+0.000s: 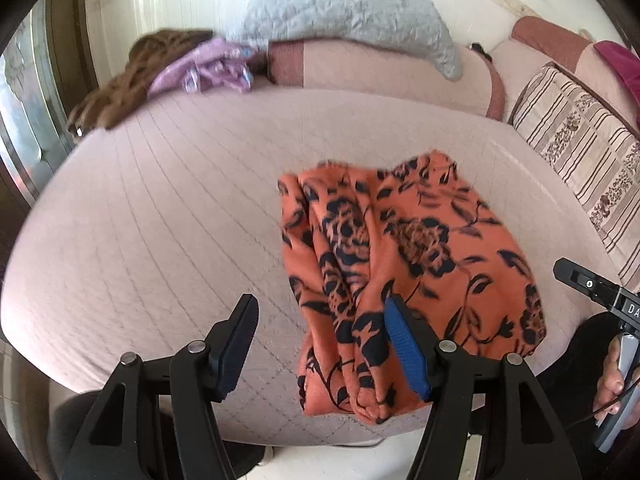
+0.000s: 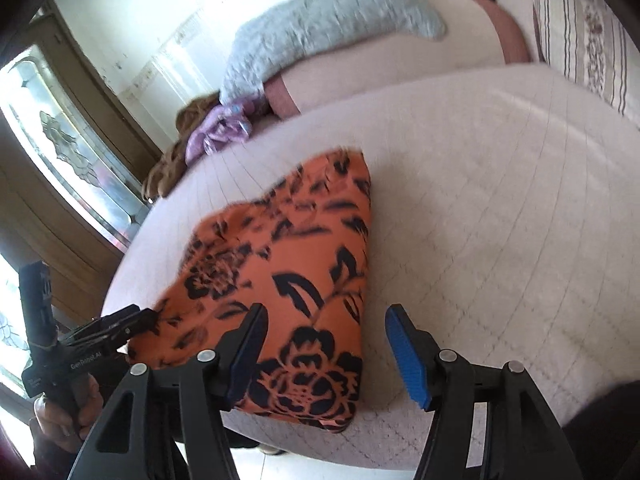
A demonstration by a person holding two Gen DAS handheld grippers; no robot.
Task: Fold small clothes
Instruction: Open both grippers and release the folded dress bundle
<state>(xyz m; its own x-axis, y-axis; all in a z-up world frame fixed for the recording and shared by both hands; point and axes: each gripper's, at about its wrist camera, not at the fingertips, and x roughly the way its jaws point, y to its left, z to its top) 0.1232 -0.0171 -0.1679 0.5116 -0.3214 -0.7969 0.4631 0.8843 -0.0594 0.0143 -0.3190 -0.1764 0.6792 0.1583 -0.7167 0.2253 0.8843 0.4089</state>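
Observation:
An orange garment with a dark floral print lies folded on a pale pink quilted mattress, close to its near edge. My left gripper hovers open above the garment's left folds, its pads clear of the cloth. In the right wrist view the same garment lies under my right gripper, which is also open and holds nothing. A hand grips the left tool at that view's lower left. Another hand holds the right tool at the left wrist view's right edge.
A grey quilted blanket drapes over a pink bolster at the back. Purple cloth and brown cloth lie at the far left corner. A striped cushion lines the right side. A glass-fronted cabinet stands to the left.

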